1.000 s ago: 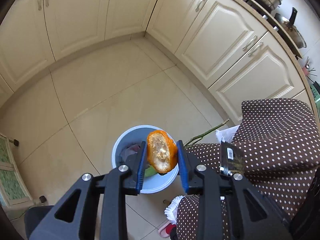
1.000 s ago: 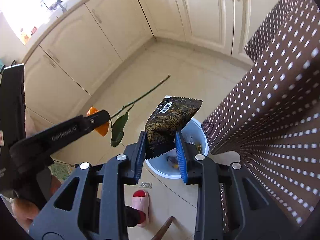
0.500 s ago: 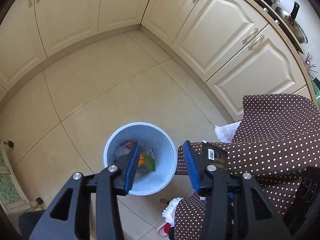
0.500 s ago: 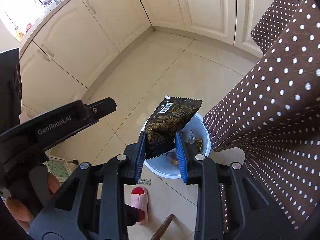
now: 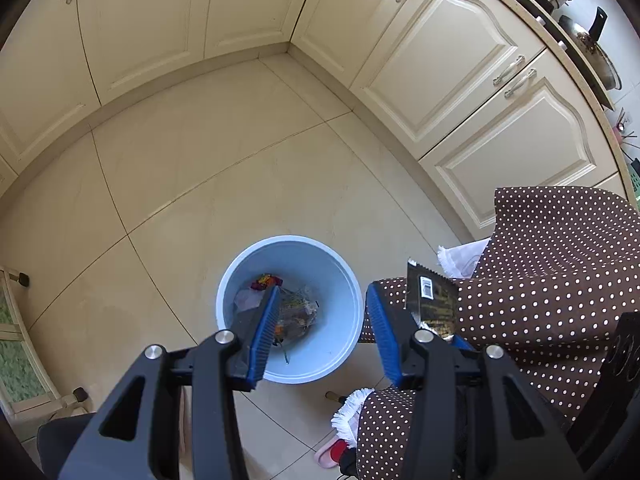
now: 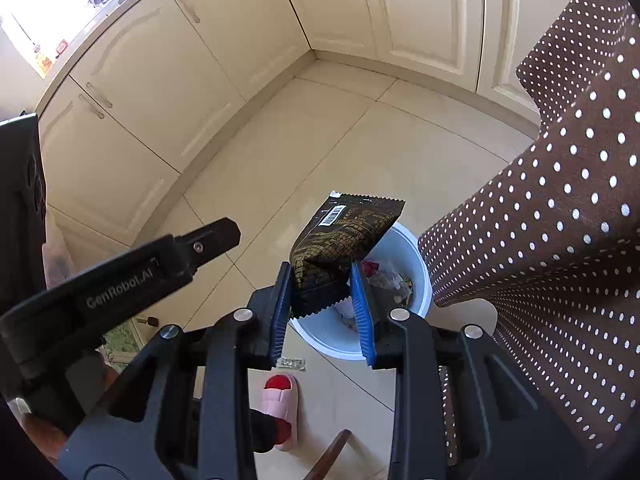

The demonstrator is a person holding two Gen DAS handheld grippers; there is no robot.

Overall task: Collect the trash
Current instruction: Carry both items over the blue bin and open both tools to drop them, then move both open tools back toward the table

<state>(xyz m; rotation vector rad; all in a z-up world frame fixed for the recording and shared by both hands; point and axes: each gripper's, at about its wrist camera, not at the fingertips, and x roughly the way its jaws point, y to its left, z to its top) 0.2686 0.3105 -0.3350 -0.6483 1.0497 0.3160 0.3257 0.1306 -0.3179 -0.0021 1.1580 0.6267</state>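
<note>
A light blue bin (image 5: 344,280) stands on the tiled floor, with mixed trash (image 5: 296,312) at its bottom. My left gripper (image 5: 320,336) hangs open right above it, nothing between its blue pads. A black snack wrapper (image 6: 340,244) with gold print and a barcode is pinched at its lower end by my right gripper (image 6: 322,308), just above the near rim of the bin (image 6: 404,320). In the left wrist view that wrapper (image 5: 432,300) shows to the right of the bin, against the dotted cloth.
A brown tablecloth with white dots (image 5: 540,288) hangs close on the right of the bin. Cream cabinets (image 5: 460,60) line the far walls. A person's pink slipper (image 6: 280,400) and a small scrap (image 6: 291,362) lie on the floor by the bin. Pans (image 5: 592,52) sit on the counter.
The left gripper opened and let go of the orange peel, which dropped into the bin. The right gripper moved nearer over the bin, still holding the wrapper.
</note>
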